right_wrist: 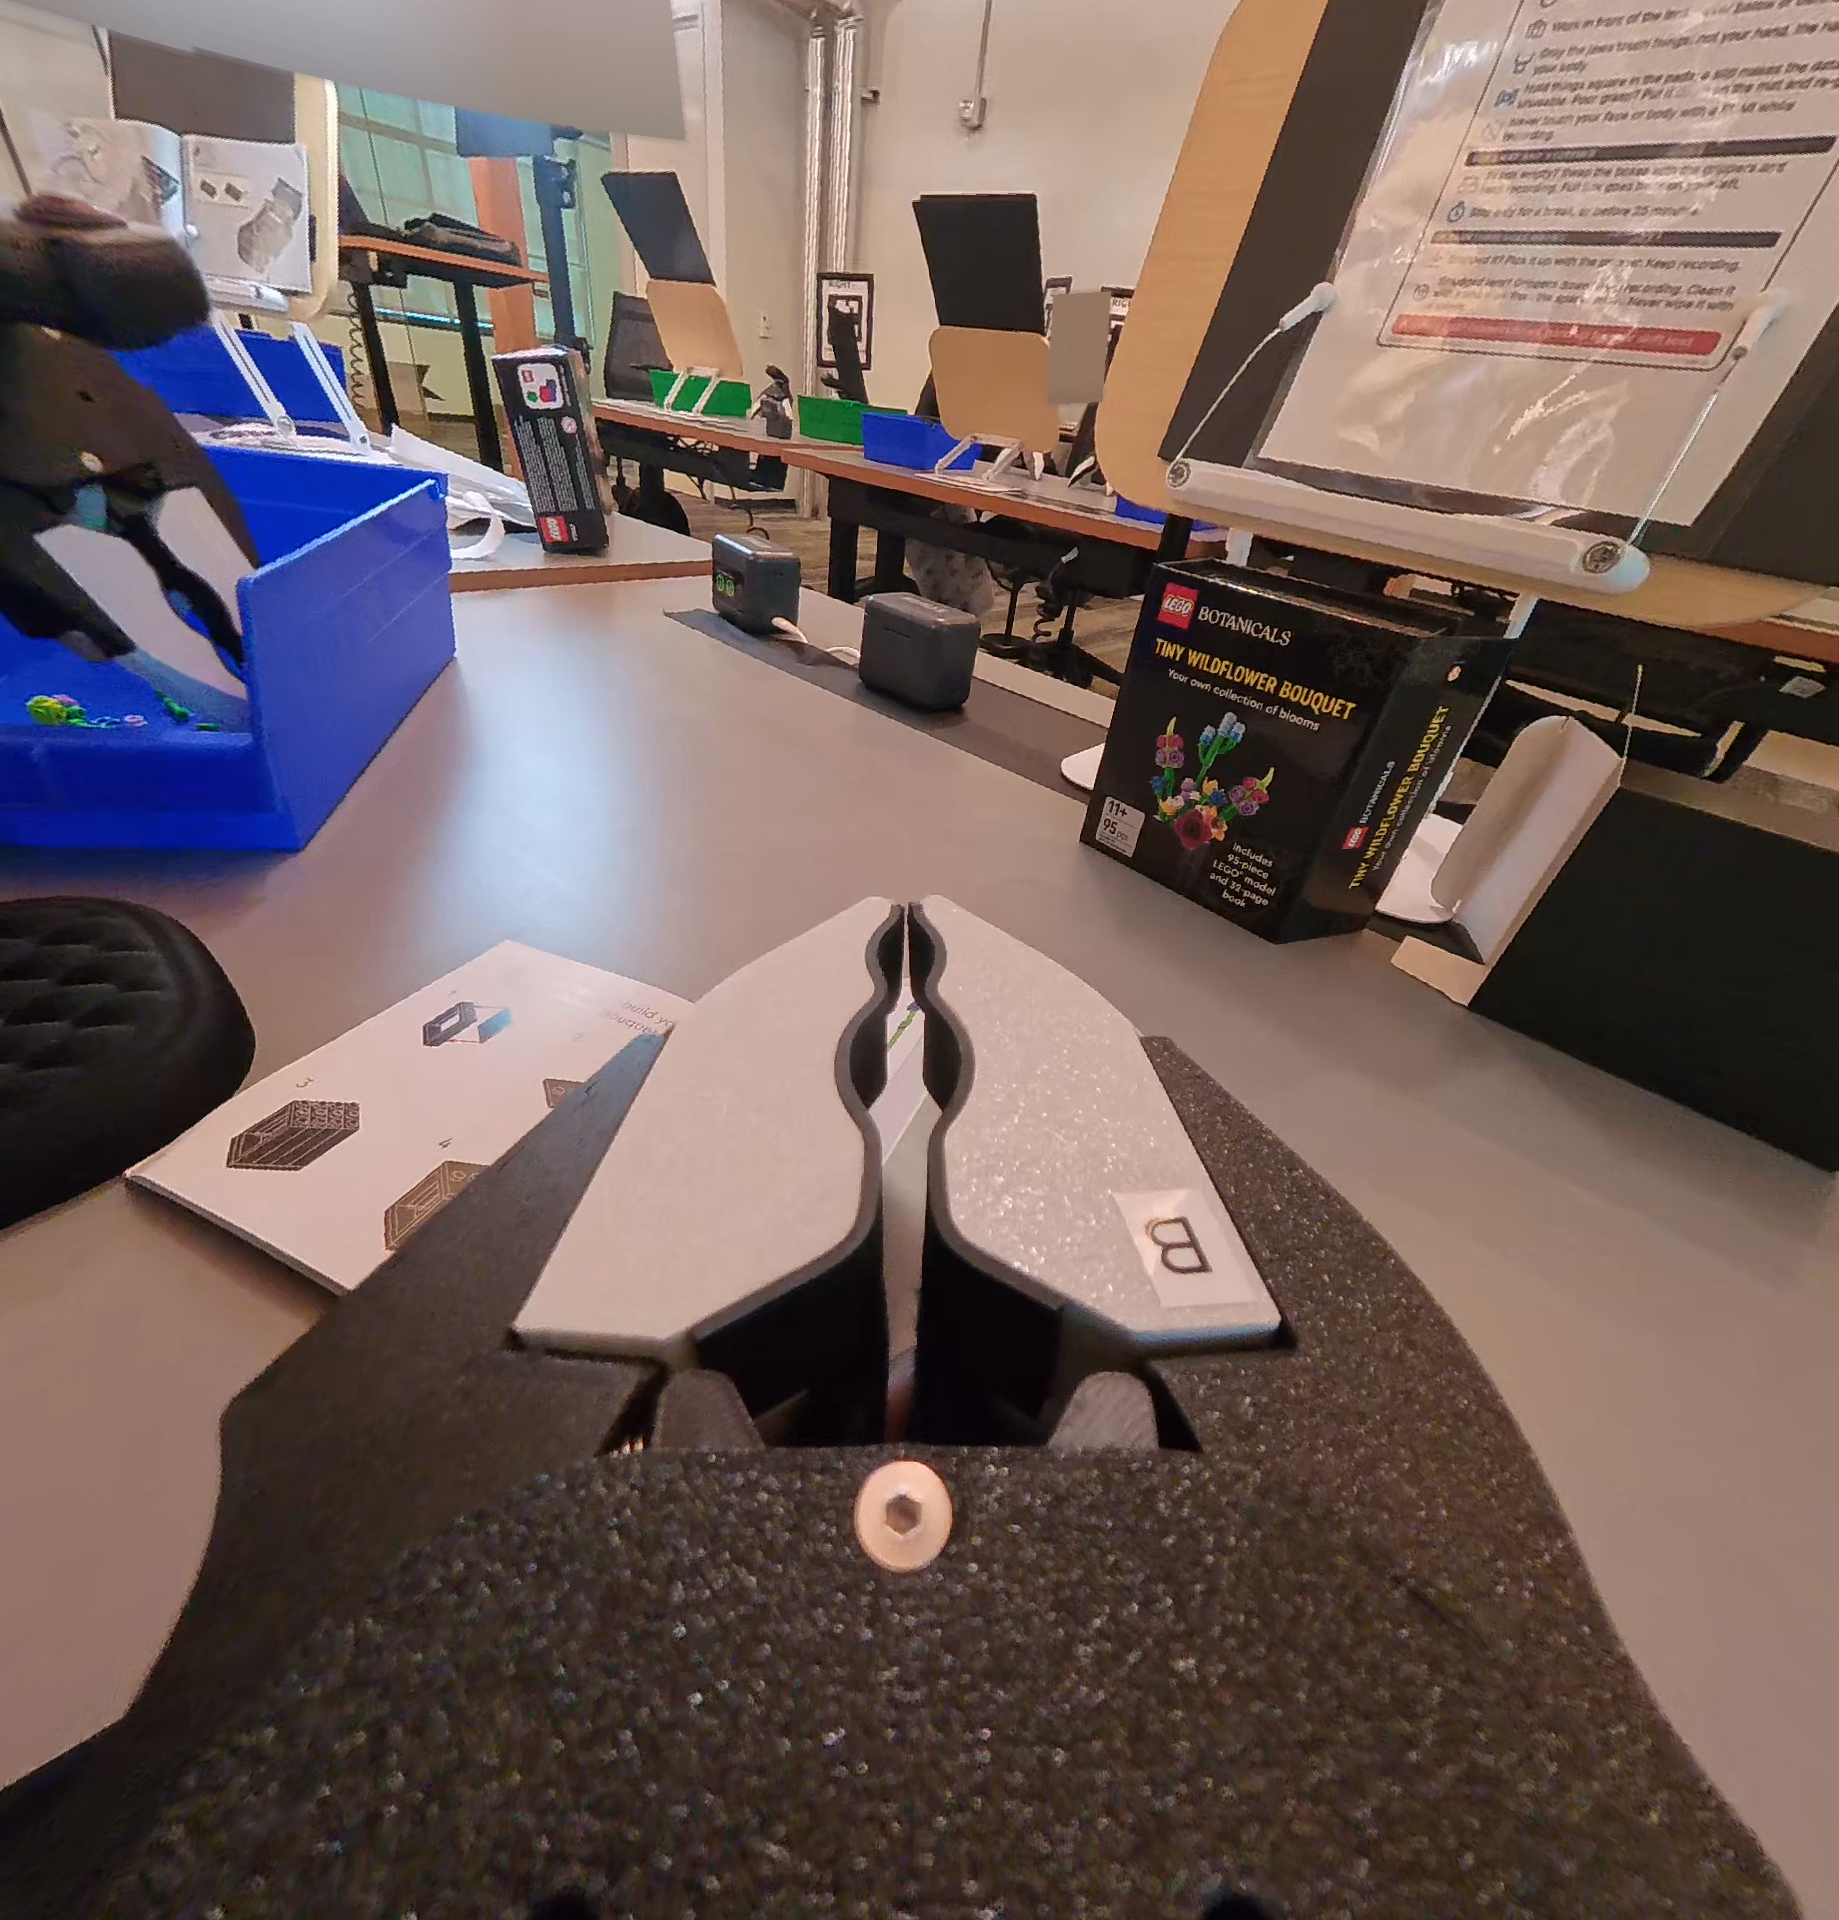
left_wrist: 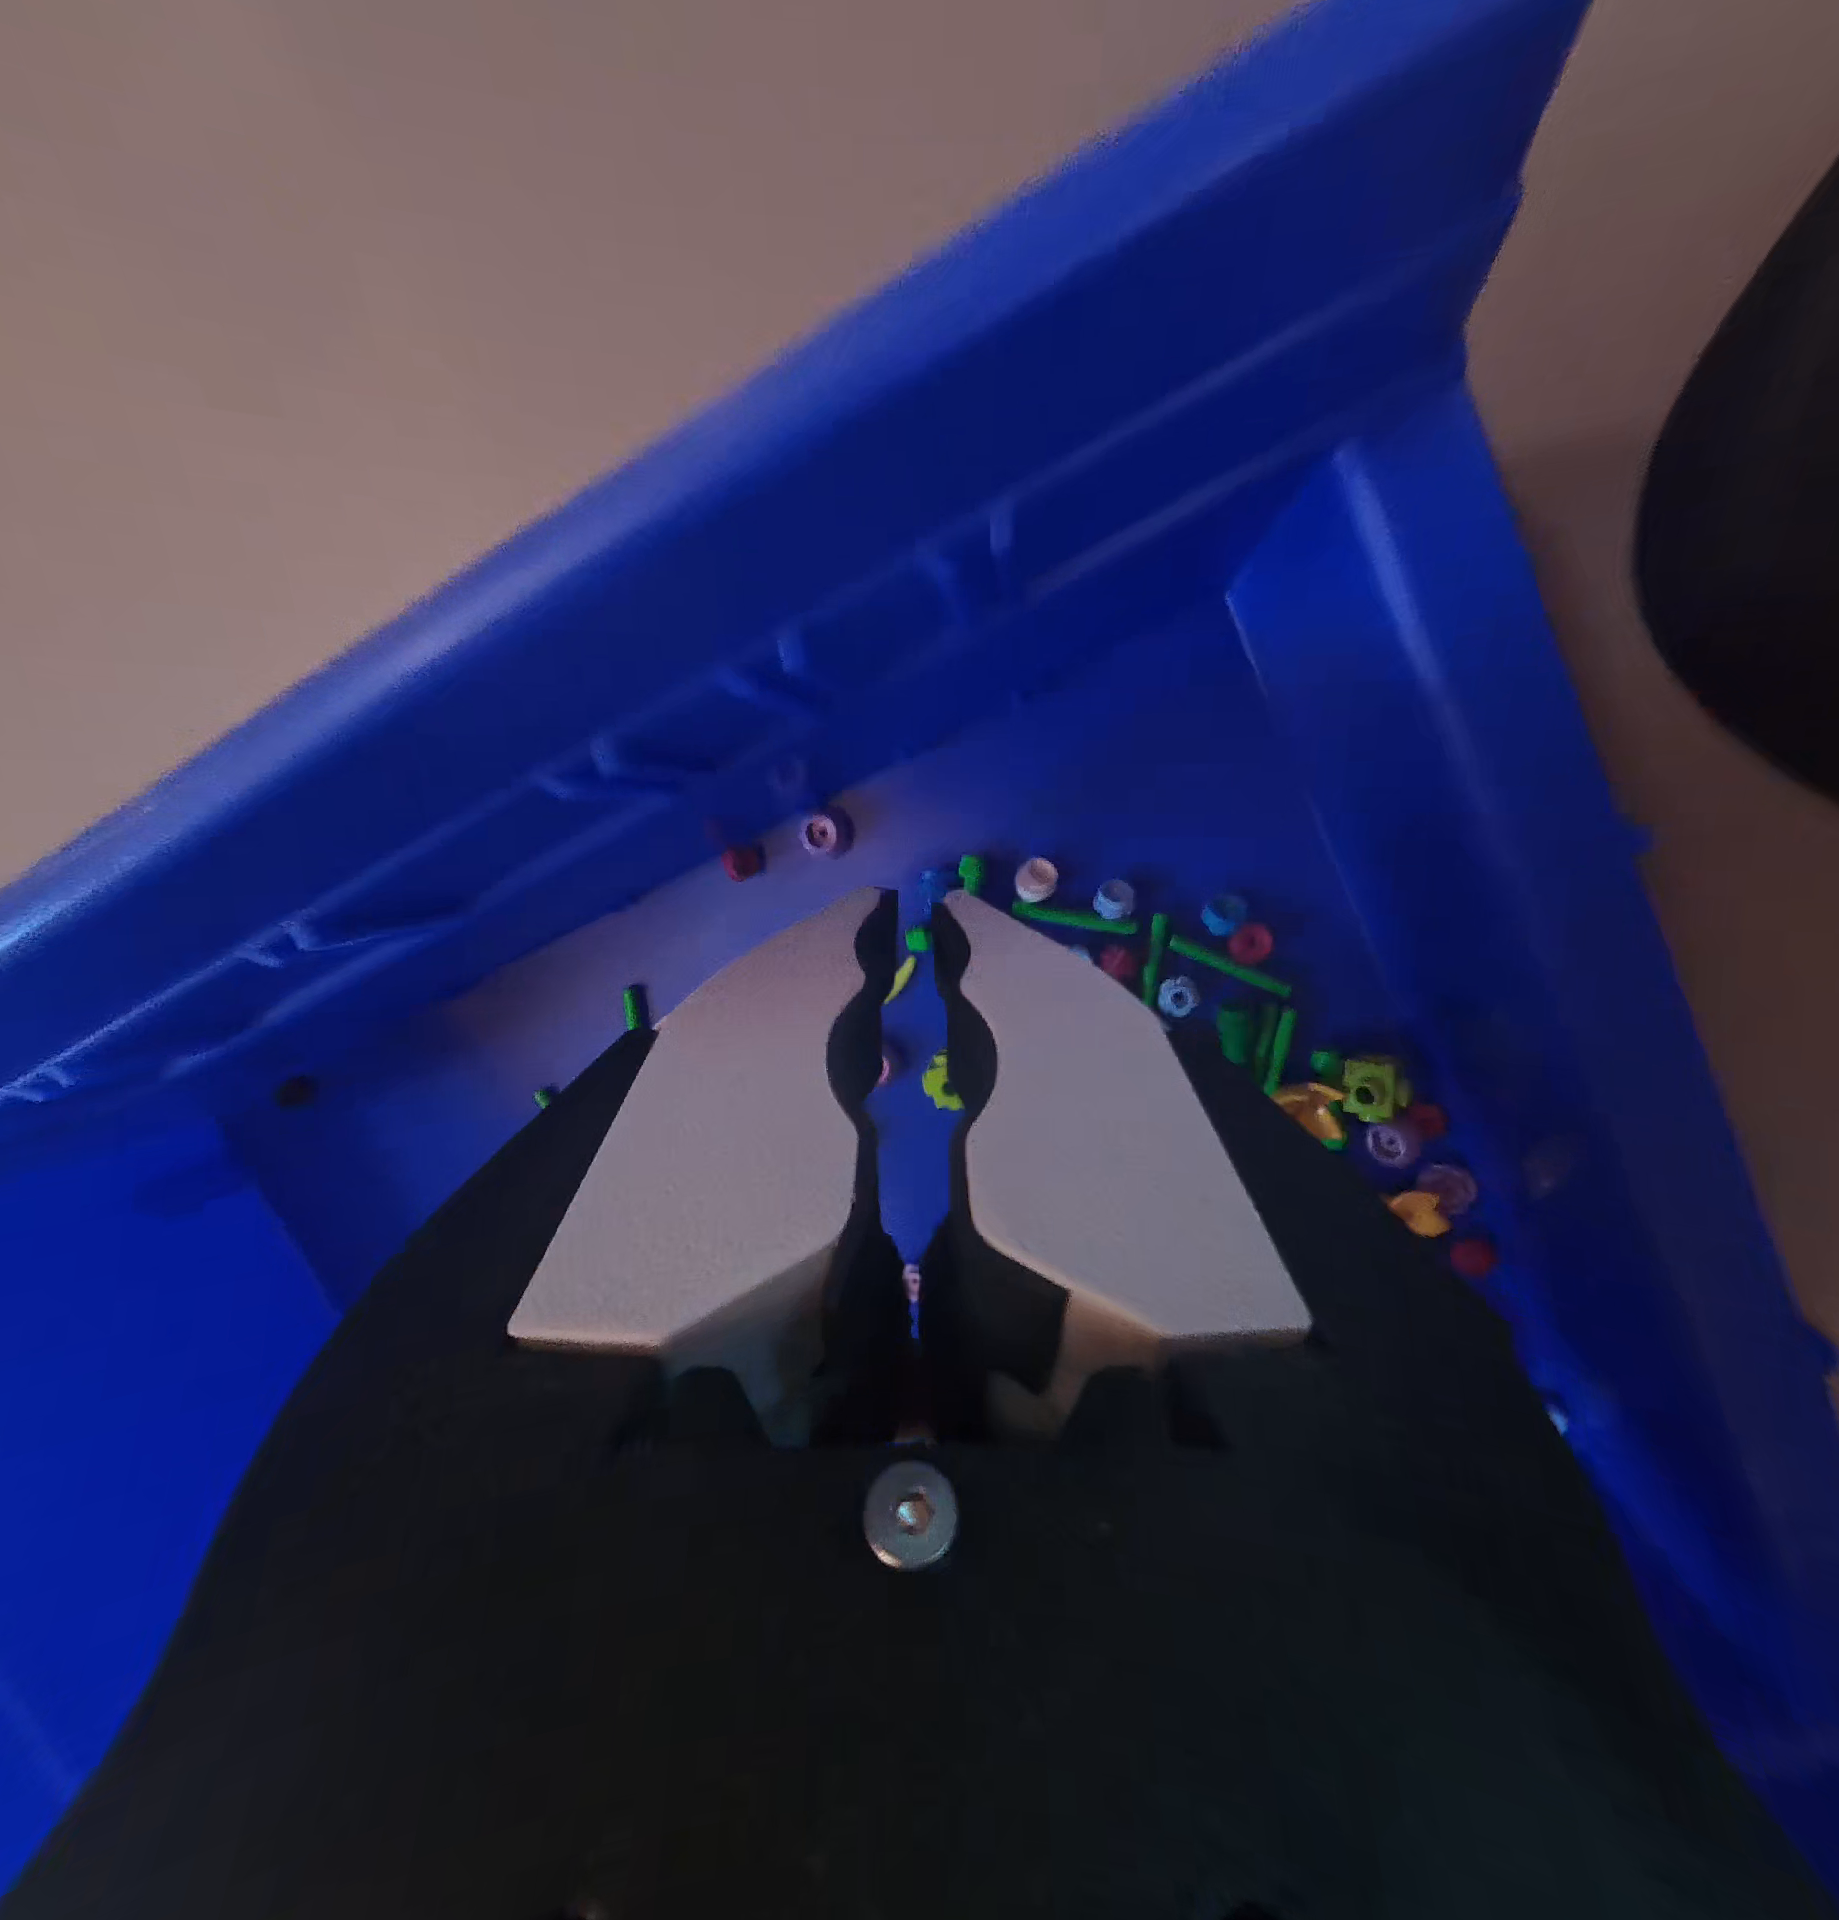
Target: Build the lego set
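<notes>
The left gripper (left_wrist: 920, 920) reaches down into the blue bin (left_wrist: 998, 582), its jaws nearly together with only a thin gap; a small green piece (left_wrist: 917, 940) sits in that gap at the tips, though whether it is actually pinched cannot be told. The loose lego pieces (left_wrist: 1247, 997) lie scattered on the bin floor, mostly just ahead and to the right of the tips, along the bin's wall: green stems, round studs in pink, blue and red, lime and yellow bits.

The right gripper (right_wrist: 907, 914) hovers over the grey surface (right_wrist: 686, 748) with jaws closed and nothing between them. Under it and to its left lies the instruction booklet (right_wrist: 375, 1101); the set's box (right_wrist: 1258, 748) stands ahead to its right.

The step in hand looks like picking one piece. To do it well, single out a piece lying clear of its neighbours, come down straight over it, close slowly, and lift clear of the wall before turning.
</notes>
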`<state>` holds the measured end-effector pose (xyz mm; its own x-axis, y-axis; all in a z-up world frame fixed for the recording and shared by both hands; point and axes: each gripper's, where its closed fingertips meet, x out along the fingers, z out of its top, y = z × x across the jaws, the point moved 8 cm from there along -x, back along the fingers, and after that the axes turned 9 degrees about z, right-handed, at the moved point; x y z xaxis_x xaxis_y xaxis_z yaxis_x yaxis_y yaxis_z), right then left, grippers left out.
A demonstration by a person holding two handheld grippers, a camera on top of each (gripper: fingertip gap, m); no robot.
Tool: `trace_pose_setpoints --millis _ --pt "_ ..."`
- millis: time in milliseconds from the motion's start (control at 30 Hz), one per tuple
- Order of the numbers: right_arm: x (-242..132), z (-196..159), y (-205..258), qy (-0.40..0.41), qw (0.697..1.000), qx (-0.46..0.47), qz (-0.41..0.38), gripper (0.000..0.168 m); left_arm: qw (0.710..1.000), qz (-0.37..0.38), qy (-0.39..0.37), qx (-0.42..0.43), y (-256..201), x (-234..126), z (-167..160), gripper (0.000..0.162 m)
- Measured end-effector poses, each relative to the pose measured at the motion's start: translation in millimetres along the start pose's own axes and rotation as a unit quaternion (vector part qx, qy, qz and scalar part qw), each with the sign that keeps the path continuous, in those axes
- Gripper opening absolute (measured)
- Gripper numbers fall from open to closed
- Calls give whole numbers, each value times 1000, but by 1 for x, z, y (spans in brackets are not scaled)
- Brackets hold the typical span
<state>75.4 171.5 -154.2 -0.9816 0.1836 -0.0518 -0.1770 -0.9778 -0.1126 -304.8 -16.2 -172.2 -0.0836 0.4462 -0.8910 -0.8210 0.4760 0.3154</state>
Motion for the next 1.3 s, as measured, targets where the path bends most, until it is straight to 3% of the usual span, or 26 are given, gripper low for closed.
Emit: trace_pose_setpoints --millis 67,300,900,1100,1300 --pt "0 0 0 -1 1000 -1 -1 0 999 3 31 20 -2 7 -3 8" --pt "1 0 0 -2 1000 1 0 0 999 -2 30 22 -4 4 0 11" --pt "1 2 0 -9 1000 2 2 0 982 -63 32 -176 13 14 11 14" --pt "0 3 0 -15 1000 5 3 0 978 -70 42 -193 9 21 9 12" --pt "0 3 -1 -18 1000 12 7 0 985 -48 50 -155 8 20 10 9"
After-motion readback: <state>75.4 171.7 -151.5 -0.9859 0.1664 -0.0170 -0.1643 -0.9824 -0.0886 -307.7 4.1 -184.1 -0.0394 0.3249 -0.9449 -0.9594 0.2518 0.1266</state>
